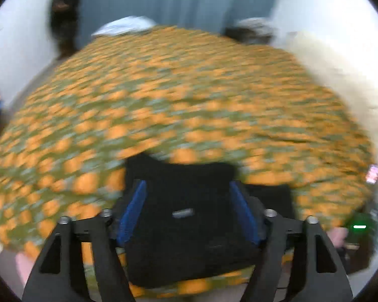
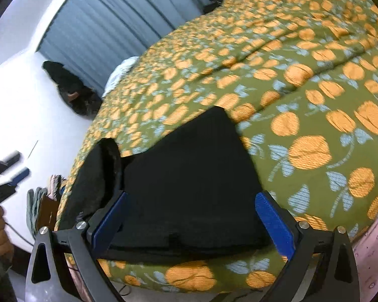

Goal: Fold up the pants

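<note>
Black pants (image 1: 189,226) lie folded in a compact stack on the green bedspread with orange flowers (image 1: 163,95), near its front edge. The left wrist view is blurred by motion. My left gripper (image 1: 187,188) is open, its blue pads either side of the stack, holding nothing. In the right wrist view the pants (image 2: 189,176) lie flat with a rounded fold at the left. My right gripper (image 2: 192,198) is open over their near edge, its blue fingers (image 2: 274,221) wide apart and empty.
The bedspread (image 2: 302,88) covers the whole bed. A white pillow (image 1: 123,26) and a grey bundle (image 1: 254,29) lie at the far end. A dark garment (image 2: 70,88) lies on the white floor at left. Blue curtains (image 2: 113,20) hang behind.
</note>
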Available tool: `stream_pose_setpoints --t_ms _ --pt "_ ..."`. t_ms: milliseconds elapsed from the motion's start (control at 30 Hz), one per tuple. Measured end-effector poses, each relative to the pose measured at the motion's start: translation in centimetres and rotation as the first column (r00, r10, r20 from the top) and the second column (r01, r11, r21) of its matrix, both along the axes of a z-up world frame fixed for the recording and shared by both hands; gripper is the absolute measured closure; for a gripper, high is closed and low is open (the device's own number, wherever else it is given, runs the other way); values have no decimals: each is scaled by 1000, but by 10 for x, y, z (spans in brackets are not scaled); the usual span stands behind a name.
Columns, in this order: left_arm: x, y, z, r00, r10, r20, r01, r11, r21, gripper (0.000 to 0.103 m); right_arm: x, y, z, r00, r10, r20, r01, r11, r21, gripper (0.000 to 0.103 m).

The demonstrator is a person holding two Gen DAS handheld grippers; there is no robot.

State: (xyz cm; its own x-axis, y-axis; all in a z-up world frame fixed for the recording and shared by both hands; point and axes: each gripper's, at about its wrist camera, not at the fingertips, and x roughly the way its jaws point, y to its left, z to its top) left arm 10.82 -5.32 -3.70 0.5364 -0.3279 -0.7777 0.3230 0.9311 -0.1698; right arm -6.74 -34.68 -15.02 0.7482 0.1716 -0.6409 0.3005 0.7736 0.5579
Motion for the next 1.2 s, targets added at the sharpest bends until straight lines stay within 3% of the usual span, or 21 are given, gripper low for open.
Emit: stream_pose_setpoints --t_ms 67,167,300,367,467,667,700,867,967,1100,1200 --pt "0 21 -30 997 48 -64 -46 998 38 59 3 11 5 998 53 21 -52 998 -18 3" --pt "-11 32 -65 988 69 -140 -62 997 54 72 11 35 11 983 177 42 -175 984 -40 3" --pt "-26 14 -94 989 71 -130 -63 996 64 77 18 61 16 947 315 62 -312 949 -53 3" --pt "-28 -10 -108 992 -10 -126 27 990 136 77 21 75 17 924 378 61 -375 925 -65 3" --pt "-30 -18 -104 994 -52 -93 68 980 186 81 31 94 17 876 482 32 -477 874 -95 4" --pt "-26 -1 -106 989 -32 -143 45 995 85 79 61 109 16 764 645 -10 -640 755 -144 4" --pt "-27 0 -105 989 -31 -144 43 996 83 79 68 112 14 737 675 -19 -670 728 -145 4" --pt "-33 -1 -107 991 -30 -133 44 994 101 79 93 116 -2 664 746 -49 -747 659 -87 4" --pt "-29 -3 -108 990 -28 -139 42 995 95 79 100 111 -11 640 766 -65 -768 639 -27 11" --pt "-29 -4 -109 990 -27 -139 41 994 99 78 104 100 -13 620 784 1 -781 617 97 15" --pt "-30 -4 -109 991 -26 -135 40 994 106 78 110 102 -14 614 789 -34 -785 614 83 15"
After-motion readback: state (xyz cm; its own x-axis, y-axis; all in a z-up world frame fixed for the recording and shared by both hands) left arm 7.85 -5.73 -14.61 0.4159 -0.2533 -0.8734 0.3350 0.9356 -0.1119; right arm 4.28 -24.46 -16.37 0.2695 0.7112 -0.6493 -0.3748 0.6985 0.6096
